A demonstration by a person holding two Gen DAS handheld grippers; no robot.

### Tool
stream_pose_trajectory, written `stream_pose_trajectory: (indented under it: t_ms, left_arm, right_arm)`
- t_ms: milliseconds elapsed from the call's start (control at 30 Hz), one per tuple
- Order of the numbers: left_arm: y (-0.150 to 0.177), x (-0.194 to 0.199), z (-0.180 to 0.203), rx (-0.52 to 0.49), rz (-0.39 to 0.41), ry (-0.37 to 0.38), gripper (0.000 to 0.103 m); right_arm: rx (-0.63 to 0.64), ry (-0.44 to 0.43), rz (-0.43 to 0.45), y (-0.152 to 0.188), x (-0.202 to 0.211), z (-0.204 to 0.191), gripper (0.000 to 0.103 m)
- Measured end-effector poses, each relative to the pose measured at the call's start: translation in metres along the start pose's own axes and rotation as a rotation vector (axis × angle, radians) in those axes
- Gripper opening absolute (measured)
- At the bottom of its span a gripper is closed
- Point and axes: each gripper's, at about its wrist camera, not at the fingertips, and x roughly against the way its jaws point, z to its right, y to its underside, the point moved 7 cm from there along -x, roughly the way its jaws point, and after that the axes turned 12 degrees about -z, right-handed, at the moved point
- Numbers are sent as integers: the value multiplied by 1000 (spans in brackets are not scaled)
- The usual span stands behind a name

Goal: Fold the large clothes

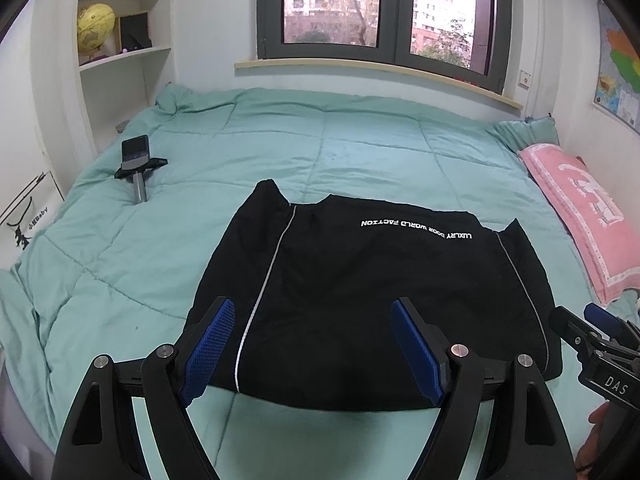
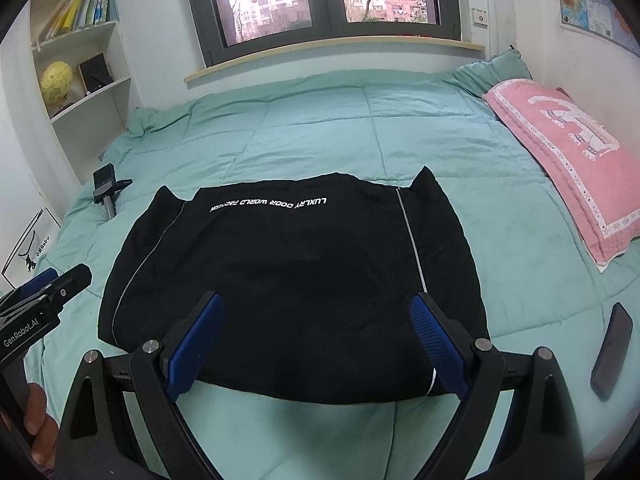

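Blue-padded fingers of the left gripper stand wide apart with nothing between them, poised above the near hem of a black garment that lies flat on a teal quilt, already doubled into a broad block, apparently awaiting its next fold. White lettering across the far end, upside down from this side, reads "LUXLRY DOOR WORLD FACTION". At the right edge the other tool's body carries the letters "DAS", the rest cut off. A phone on a small stand rests well to the left, seemingly parked clear of the work; a pink pillow lines the right wall.

From the right wrist, the right gripper likewise hangs open and empty over the same hem, its right pad near the pale piping. "GenRobot.AI" shows on the left tool at the frame's edge. A dark phone lies flat on the quilt to the right, apart from the garment.
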Motion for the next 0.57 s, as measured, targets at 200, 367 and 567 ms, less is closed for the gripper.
stream_pose_trajectory:
  t_ms: [200,367,567]
  left_arm:
    - [0,-1,1,-3,0,-3,81]
    - [0,-3,1,-8,-3,-15,81]
    - [-1,-6,-4,-17,15,-57,81]
  right_arm:
    - [-1,-3,-7,1,-4,0,95]
    - [-1,-4,-11,2,-5,-1,95]
    - [3,-4,-23,3,-11,0,95]
